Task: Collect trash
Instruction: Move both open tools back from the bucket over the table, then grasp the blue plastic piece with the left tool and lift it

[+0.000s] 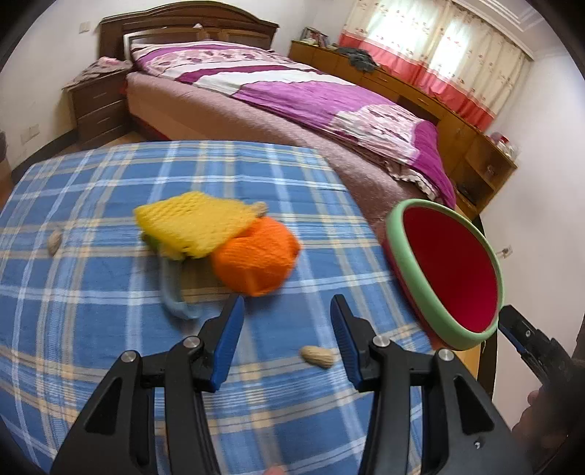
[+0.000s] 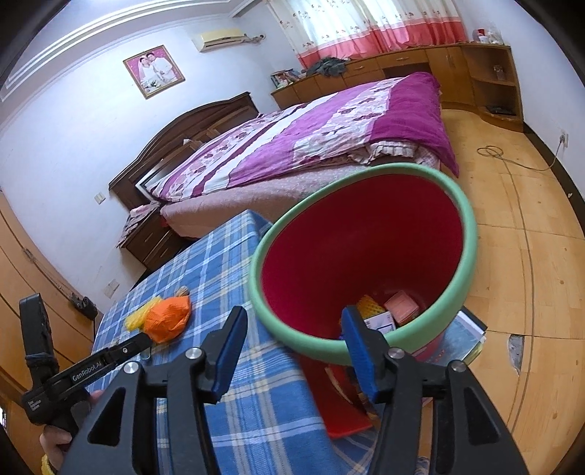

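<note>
My left tool point(image 1: 287, 303) is spread, empty, over the blue plaid cloth surface point(image 1: 109, 292). Ahead: orange foam net point(image 1: 256, 255), yellow foam net point(image 1: 193, 226), a ridged peanut shell point(image 1: 317, 356). Right tool point(image 2: 292, 314) spread at the green-rimmed red bin point(image 2: 365, 237).

Bed point(image 1: 292, 95) with purple-and-white quilt point(image 2: 310, 146), dark wood headboard point(image 1: 186, 29). Nightstand point(image 1: 98, 106) beside it, cloth heaped on top. Low wooden cabinets point(image 2: 420, 64) under window, pink-hemmed curtains point(image 1: 438, 54). Framed photo point(image 2: 153, 71) and air conditioner point(image 2: 221, 38) on wall. Cable point(image 2: 512, 159) coiled on wood floor. Blue plaid tablecloth point(image 1: 109, 204) nearby.
</note>
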### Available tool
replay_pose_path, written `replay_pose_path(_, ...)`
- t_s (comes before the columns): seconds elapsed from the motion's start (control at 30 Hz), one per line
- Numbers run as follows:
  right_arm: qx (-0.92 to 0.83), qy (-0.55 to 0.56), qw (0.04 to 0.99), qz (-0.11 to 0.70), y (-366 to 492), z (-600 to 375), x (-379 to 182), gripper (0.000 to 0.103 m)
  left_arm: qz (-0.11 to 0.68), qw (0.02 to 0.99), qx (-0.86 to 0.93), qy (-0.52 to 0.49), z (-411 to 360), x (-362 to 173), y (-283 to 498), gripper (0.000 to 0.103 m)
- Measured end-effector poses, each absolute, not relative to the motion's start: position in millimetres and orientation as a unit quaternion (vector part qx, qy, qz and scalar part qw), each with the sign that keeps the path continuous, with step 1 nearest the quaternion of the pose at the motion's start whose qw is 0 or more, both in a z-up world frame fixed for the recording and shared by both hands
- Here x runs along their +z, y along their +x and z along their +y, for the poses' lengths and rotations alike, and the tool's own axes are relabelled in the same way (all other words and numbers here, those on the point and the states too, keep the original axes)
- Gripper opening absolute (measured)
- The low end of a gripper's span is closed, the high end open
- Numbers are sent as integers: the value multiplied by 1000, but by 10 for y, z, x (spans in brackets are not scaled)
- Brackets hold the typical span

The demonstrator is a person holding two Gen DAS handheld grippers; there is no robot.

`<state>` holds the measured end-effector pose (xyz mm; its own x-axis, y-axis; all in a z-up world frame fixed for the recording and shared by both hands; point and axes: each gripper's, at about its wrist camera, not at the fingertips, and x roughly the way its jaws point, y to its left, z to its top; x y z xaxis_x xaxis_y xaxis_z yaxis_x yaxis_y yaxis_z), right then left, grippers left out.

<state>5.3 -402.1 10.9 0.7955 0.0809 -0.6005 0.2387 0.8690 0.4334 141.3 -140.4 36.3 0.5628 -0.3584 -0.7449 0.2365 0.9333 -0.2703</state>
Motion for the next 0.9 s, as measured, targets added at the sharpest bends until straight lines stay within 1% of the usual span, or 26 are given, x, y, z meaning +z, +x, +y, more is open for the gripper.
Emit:
replay_pose_path(0.37,-29,236,915,327,122,-3793,113,58,442,888,-114,-65,-1026,243,1561,49)
replay_pose_path(0.73,-23,230,912,339,189,-3733,63,59,459,883,-97,-34,-986,23,1878,49)
replay_pose_path(0.8,-22,230,912,340,195,-3725,54,59,465,880,-95,-38,-970,-11,1933,43)
replay_pose_path(0.83,-22,229,911,341,202,-3724,48,59,470,876,-95,-42,-962,-32,1959,37)
replay_pose_path(0.87,-22,229,911,342,206,-3722,45,59,476,873,-97,-47,-954,-55,1978,33)
replay_pose_path(0.9,-22,229,911,343,210,-3723,40,59,477,872,-97,-48,-955,-62,1978,32)
